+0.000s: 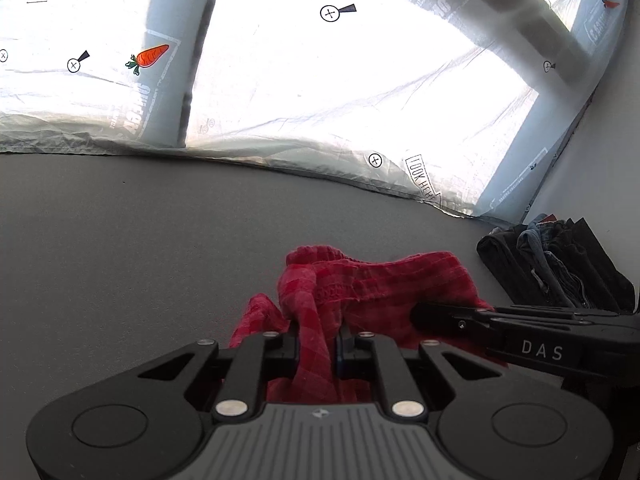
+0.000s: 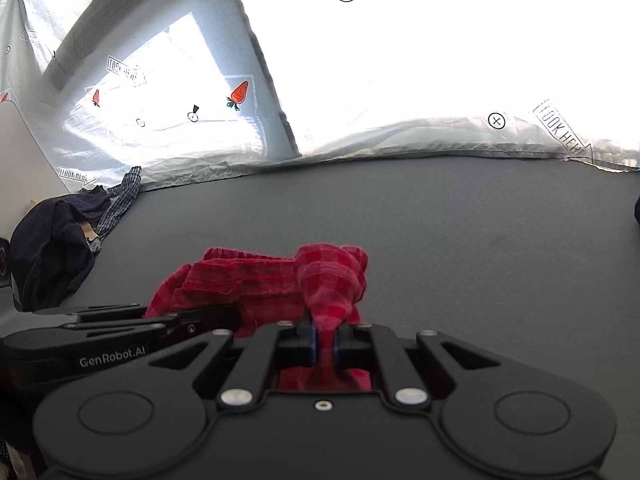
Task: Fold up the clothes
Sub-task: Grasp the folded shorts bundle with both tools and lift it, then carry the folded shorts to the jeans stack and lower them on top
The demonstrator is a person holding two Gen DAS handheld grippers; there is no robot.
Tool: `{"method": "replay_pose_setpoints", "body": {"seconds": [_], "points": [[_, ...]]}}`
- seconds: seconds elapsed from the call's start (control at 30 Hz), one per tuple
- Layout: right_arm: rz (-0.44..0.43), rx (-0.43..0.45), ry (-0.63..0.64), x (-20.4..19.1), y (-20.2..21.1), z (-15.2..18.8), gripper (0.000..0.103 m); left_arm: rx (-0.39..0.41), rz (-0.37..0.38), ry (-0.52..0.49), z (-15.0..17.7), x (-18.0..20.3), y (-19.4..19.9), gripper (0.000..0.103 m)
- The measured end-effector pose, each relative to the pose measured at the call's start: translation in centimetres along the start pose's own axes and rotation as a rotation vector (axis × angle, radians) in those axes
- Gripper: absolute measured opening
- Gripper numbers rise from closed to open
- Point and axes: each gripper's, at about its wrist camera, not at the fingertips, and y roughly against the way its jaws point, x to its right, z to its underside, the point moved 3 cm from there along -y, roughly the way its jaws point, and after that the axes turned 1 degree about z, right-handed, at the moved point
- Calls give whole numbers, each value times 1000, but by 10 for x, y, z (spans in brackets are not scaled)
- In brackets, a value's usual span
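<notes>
left gripper [image 1: 318, 340] is pinched on a fold of the red checked garment [image 1: 372, 280]. cloth runs up between the two pads and bulges out above them; more of it shows below, in the gap ahead of the gripper body. jaws nearly together with only the fabric thickness between.

right gripper [image 2: 325, 340] same story: pads pressed onto a bunched corner of the red checked garment [image 2: 280, 280], blue pad faces visible either side of the pinched cloth. the bunch rises in a lump just above the fingertips.

the garment sits bundled directly in front of both grippers, over the grey table surface [image 1: 120, 240]. its gathered waistband edge spans between the two grips. cannot tell whether the lower part touches the table or hangs clear.

in the left wrist view the right gripper comes in from the right edge, fingers lying across the cloth just beside the left grip. in the right wrist view the left gripper enters from the left edge, tip at the garment's near-left side. the two grip points are close together, side by side.

pile of dark folded clothes [image 1: 560, 268] at the table's far right corner, well apart from the red piece. a loose heap of dark clothes [image 2: 52, 248] at the left edge in the right wrist view, with a checked strip trailing off it. translucent printed sheet [image 1: 320, 80] hangs behind the table.
</notes>
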Motion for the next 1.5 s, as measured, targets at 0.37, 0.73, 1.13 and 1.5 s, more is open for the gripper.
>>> {"method": "replay_pose_setpoints", "body": {"seconds": [0.37, 0.73, 1.13, 1.5], "points": [[211, 203, -40, 1, 140, -1, 8, 130, 261, -89, -19, 87, 59, 15], [356, 314, -285, 93, 231, 29, 8, 85, 435, -155, -16, 205, 32, 15], [317, 484, -448, 248, 277, 25, 8, 113, 396, -464, -45, 394, -40, 16], [620, 646, -650, 371, 275, 10, 21, 103, 398, -997, -116, 547, -187, 61]]}}
